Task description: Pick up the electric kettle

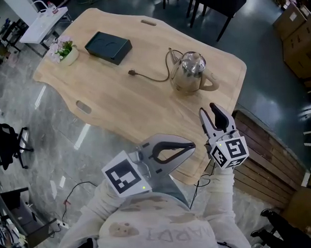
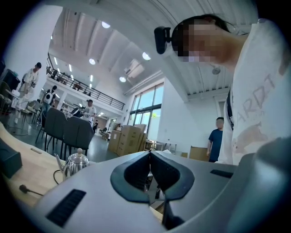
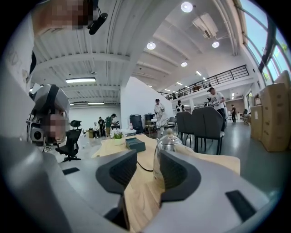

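Note:
The steel electric kettle (image 1: 190, 71) stands upright on the wooden table (image 1: 119, 102) near its far right corner, with a dark cord (image 1: 149, 77) trailing left. My right gripper (image 1: 210, 112) hovers over the table's near right edge, short of the kettle, pointing at it. Its jaws stand open and empty, and the kettle (image 3: 168, 141) shows beyond the right gripper (image 3: 148, 170). My left gripper (image 1: 191, 144) sits close to my body, off the table's near edge, tips together, shut on nothing. The kettle (image 2: 75, 164) shows far left of the left gripper (image 2: 150, 154).
A dark flat box (image 1: 108, 47) and a small potted plant (image 1: 65, 51) sit at the table's far left. Dark chairs (image 1: 217, 4) stand beyond the table. Wooden planks (image 1: 263, 153) lie on the floor to the right, with cardboard boxes (image 1: 295, 34) further off.

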The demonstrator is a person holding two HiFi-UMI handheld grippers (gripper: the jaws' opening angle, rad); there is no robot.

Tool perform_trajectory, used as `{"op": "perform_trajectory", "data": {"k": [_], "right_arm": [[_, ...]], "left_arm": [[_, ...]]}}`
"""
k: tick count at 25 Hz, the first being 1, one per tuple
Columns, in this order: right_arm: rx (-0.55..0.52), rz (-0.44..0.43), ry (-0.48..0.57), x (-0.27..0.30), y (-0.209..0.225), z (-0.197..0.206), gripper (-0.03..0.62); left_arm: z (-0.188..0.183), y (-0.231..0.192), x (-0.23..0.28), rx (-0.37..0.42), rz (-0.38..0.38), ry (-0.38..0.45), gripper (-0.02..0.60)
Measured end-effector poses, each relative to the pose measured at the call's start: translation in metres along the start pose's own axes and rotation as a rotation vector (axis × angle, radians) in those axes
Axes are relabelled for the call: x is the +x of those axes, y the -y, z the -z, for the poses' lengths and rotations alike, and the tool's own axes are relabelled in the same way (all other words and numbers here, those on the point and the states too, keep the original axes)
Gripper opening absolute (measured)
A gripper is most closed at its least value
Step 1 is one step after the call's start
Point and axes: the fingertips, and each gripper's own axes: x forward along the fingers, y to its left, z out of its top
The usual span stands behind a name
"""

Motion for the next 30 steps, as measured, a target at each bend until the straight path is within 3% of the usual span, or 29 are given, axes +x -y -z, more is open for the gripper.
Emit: {"op": "perform_trajectory", "data": {"k": [10,30], "right_arm": [[0.009,0.013,-0.053,0.024,0.054,0.024,0.149],[-0.013,-0.002,-0.125,0.053,0.116,0.05,0.156]], "left_arm": [[0.008,-0.031,0.027,-0.014,-0.015,-0.028,0.012],[0.022,-0.068,0.054,-0.033,-0.03,-0.076,0.012]]}}
